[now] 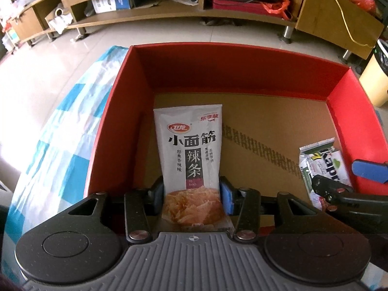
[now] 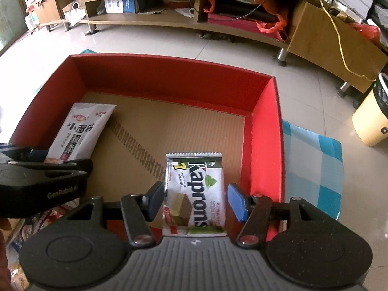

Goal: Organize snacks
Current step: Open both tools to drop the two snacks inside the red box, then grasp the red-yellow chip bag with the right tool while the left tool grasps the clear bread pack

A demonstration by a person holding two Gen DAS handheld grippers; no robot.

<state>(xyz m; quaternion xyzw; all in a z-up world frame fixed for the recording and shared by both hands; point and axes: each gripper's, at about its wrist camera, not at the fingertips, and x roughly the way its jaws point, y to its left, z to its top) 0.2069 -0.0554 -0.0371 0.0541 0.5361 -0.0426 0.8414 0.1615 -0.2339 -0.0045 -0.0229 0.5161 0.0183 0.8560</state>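
Observation:
A red box [image 1: 242, 72] with a brown cardboard floor stands on a blue-and-white checked cloth [image 1: 60, 133]. A white spicy-strip packet [image 1: 191, 145] lies inside at its left. My left gripper [image 1: 192, 192] straddles the packet's near end, pads close beside its straight edges without squeezing it. In the right wrist view the same box [image 2: 169, 72] holds a Kaprons wafer packet [image 2: 196, 194] lying flat near the right wall. My right gripper [image 2: 196, 200] is open around it, with a thin gap at each pad. The spicy-strip packet [image 2: 82, 131] shows at the left there.
A long low wooden shelf unit [image 1: 169, 12] full of boxes and bags runs along the far wall. A yellow bin [image 2: 371, 121] stands on the tiled floor at the right. More snack packets [image 2: 29, 230] lie near the box's front left corner.

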